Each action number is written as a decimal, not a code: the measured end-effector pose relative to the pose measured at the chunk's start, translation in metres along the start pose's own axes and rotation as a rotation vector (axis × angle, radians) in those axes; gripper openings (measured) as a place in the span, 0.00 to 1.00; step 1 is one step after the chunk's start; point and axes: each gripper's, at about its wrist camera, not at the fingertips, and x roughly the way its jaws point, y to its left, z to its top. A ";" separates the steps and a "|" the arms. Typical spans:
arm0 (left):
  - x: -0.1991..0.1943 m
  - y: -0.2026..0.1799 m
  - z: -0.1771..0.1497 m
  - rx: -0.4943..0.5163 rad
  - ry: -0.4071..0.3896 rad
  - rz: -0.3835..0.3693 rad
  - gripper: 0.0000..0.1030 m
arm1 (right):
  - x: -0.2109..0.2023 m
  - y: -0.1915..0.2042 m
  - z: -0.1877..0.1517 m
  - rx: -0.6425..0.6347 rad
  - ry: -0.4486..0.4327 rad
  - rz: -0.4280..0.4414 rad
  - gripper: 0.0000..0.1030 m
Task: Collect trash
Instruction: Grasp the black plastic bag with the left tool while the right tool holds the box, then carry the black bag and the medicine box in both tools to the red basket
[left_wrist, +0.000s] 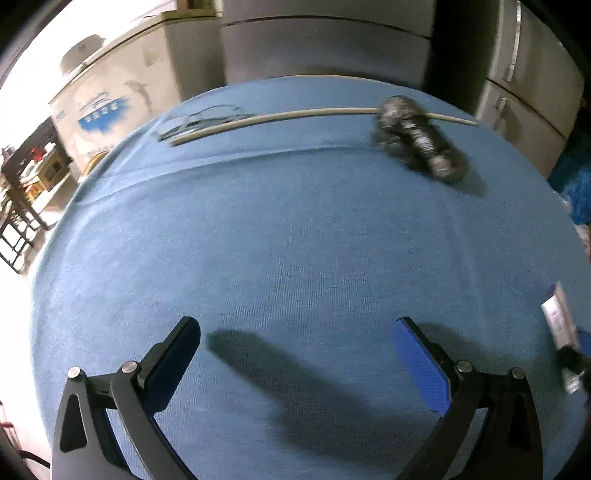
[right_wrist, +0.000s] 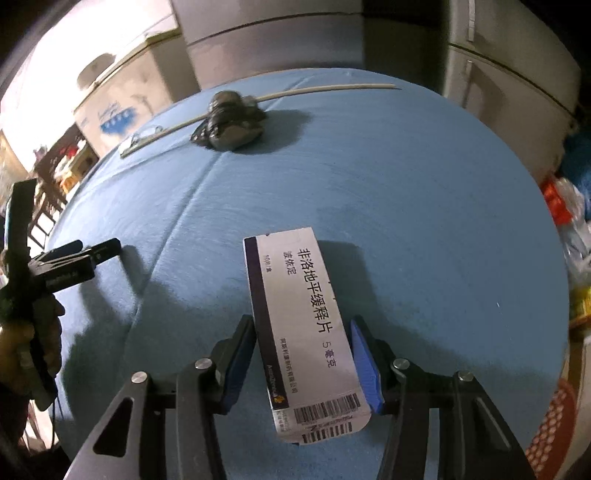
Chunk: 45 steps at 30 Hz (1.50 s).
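A round surface under a blue textured cloth fills both views, with a crease running across the fabric. Behind its far edge stand pale grey cabinets, and off the right edge sits a heap of bags and wrappers, red and clear plastic among them.

Along the far edge lies a long, thin cream-coloured stick, almost edge to edge. A crumpled dark grey plastic wrapper sits on top of it, bunched into a lump and casting a shadow on the cloth. At the stick's left end, a flat clear plastic piece lies just beside it; what it is, hard to say.

Now the box: a white cardboard medicine box with a dark purple stripe and black printing is over the near part of the surface, barcode end toward the camera. The right gripper has it between its blue-padded fingers, clamped on the long sides.

The left gripper hangs over bare cloth near the near-left edge, fingers spread wide with nothing between them, held in a person's hand.
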 end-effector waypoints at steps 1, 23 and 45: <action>-0.004 -0.009 0.005 0.014 -0.016 -0.005 1.00 | -0.001 -0.001 0.000 0.006 -0.005 0.003 0.52; 0.101 -0.127 0.158 0.022 0.069 0.057 0.95 | -0.004 -0.005 -0.011 0.053 -0.038 0.028 0.53; -0.024 -0.053 0.060 0.045 -0.049 -0.066 0.38 | -0.022 0.022 -0.017 0.113 -0.083 0.064 0.50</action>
